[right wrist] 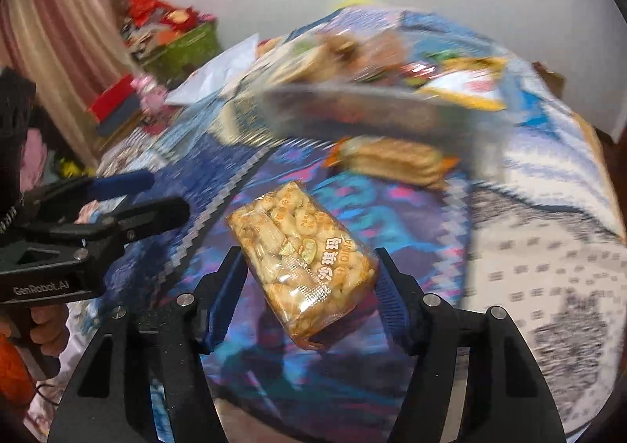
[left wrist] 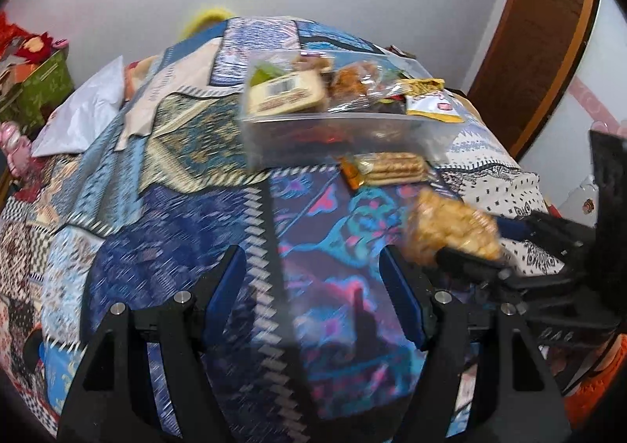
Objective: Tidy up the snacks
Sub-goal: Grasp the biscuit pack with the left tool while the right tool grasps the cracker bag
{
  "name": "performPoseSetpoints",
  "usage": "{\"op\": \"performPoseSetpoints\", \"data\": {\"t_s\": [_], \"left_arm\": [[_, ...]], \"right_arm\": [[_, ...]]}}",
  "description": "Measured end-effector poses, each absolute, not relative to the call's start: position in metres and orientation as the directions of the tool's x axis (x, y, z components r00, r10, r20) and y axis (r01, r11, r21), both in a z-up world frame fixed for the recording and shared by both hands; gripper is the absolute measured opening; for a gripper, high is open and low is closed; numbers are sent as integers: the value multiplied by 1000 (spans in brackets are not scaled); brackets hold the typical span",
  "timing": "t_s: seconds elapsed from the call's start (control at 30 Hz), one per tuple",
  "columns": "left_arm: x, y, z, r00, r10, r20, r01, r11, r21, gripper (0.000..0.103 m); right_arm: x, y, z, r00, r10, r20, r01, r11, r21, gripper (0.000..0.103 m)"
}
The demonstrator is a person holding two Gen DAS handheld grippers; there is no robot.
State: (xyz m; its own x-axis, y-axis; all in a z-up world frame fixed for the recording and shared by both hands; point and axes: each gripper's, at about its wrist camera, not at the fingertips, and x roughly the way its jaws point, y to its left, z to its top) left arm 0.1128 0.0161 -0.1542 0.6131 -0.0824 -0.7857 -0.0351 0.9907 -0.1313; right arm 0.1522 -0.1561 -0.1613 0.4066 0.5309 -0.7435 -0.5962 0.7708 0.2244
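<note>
Gripping the clear snack packet [right wrist: 301,266] crosswise between right gripper [right wrist: 309,286] pads, above the patterned bedspread [right wrist: 529,247]. Left gripper [left wrist: 313,286] half open, empty. Beyond, biscuit roll [left wrist: 386,167] loose beside the crowded clear bin [left wrist: 333,125]. Risk: slick wrapper slipping out mid-carry, or snagging the overfull bin's rim.

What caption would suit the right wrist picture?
Right tongs around a clear pack of puffed snacks above the patterned bedspread, snack-filled clear bin beyond.
</note>
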Motion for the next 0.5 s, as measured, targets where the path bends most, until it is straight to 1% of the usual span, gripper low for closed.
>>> {"op": "performPoseSetpoints", "data": {"t_s": [0.23,0.33,0.47,0.5], "left_arm": [[166,-20,-166,566,-123,-815,12,990,-141,71],[190,-32,-173,550,-147,-822,32,987,-155,71],[220,-45,-183,522,-156,-838,51,987,-152,72],[226,-48,-186,516,-158,-842,52,987,-154,73]], "right_arm": [[179,-212,-151,496,490,-717,-494,838,232,60],[190,-228,-154,518,460,-722,-454,863,224,60],[206,-248,-161,520,446,-728,-406,879,249,58],[208,-253,-163,521,443,-730,-396,883,254,58]]}}
